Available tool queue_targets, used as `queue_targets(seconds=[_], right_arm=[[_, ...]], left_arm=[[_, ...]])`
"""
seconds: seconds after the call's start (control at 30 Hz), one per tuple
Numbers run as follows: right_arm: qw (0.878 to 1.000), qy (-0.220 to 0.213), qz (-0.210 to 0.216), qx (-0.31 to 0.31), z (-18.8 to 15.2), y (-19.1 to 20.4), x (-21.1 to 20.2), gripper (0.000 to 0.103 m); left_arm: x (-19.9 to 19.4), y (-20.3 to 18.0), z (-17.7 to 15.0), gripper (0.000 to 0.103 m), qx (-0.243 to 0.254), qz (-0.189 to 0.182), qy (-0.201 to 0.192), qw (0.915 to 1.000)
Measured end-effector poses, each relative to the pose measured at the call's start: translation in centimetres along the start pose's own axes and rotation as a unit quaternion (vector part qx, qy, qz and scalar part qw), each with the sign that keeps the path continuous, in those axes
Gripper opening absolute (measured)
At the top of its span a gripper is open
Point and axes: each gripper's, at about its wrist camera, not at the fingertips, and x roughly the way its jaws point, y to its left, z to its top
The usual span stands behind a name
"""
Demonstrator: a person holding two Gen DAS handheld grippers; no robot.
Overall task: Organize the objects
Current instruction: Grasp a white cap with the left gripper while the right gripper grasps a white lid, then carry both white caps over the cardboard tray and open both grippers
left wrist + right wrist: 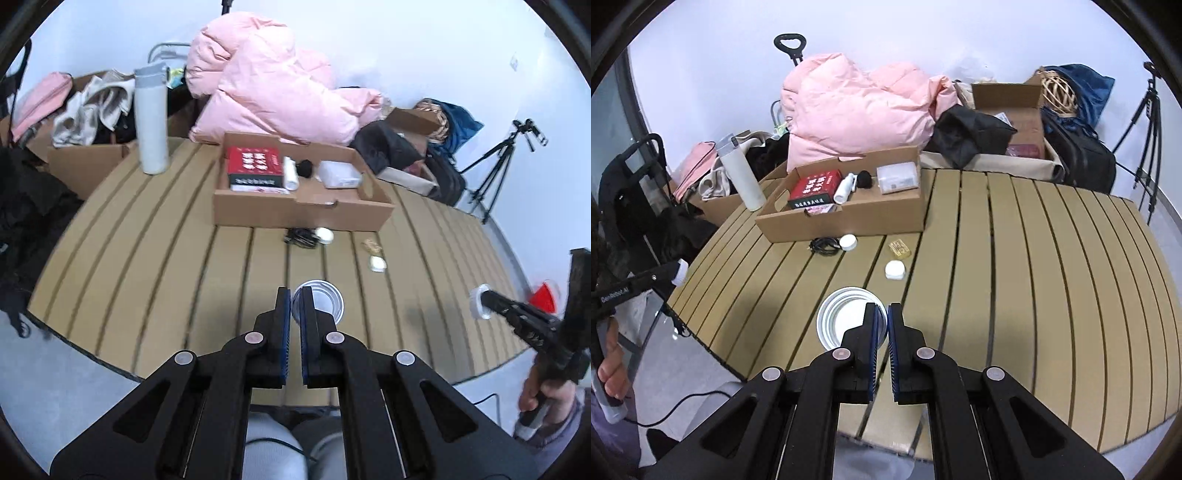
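A cardboard box (303, 212) (849, 221) on the slatted table holds a red box (253, 166) (814, 190), a white bottle (290, 173) (844, 190), a black ball and a clear plastic case (340, 175) (897, 177). In front lie a black cable (301, 236) (823, 245), a white round jar (325, 236) (848, 242), a white square case (377, 264) (895, 270) and a small yellow packet (899, 249). My left gripper (295, 295) is nearly shut, empty, over a white bowl (327, 301). My right gripper (887, 312) is nearly shut at the bowl's (836, 321) rim.
A tall white flask (150, 118) (740, 173) stands at the table's far left. A pink jacket (269, 85) (857, 110), bags and open cartons crowd the back edge. A tripod (498, 166) stands right. The right gripper (517, 314) shows in the left wrist view.
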Motion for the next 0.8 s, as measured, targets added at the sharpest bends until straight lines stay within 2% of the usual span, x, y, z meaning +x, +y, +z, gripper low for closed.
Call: queue_targets(seconds=[0.07, 0.2, 0.3, 0.47, 0.57, 0.63, 0.7, 0.8], right_arm=[[1.000, 0.003, -0.002, 0.005, -0.4, -0.2, -0.2, 0.006], [1.000, 0.005, 0.005, 0.029, -0.2, -0.8, 0.1, 0.006], [0.999, 0.007, 0.013, 0.033, 1.2, -1.1, 1.3, 0.006], [0.998, 0.013, 0.048, 0.028, 7.5, -1.3, 6.1, 0.006], [0.997, 0.018, 0.067, 0.020, 12.8, -0.7, 10.4, 0.006], [0.996, 0.030, 0.079, 0.021, 16.1, -0.3, 13.9, 0.006], [0.995, 0.049, 0.085, 0.012, 19.4, 0.3, 18.2, 0.006], [0.993, 0.069, 0.097, 0.013, 21.5, 0.7, 23.2, 0.006]], left_arm=[[0.4, -0.6, -0.1, 0.001, 0.011, -0.019, 0.011, 0.9997], [1.7, -1.7, 0.6, 0.001, 0.027, -0.026, 0.021, 0.9991], [3.3, -2.1, 2.7, 0.001, 0.029, -0.038, 0.025, 0.9985], [7.9, -2.9, 9.0, 0.001, 0.054, -0.047, 0.024, 0.9972], [12.8, -2.7, 13.3, 0.001, 0.053, -0.048, 0.047, 0.9963], [16.6, -2.3, 15.6, 0.001, 0.048, -0.035, 0.062, 0.9963], [20.4, -1.5, 16.7, 0.001, 0.032, -0.034, 0.088, 0.9950], [25.1, -0.3, 16.8, 0.001, 0.015, -0.027, 0.119, 0.9924]])
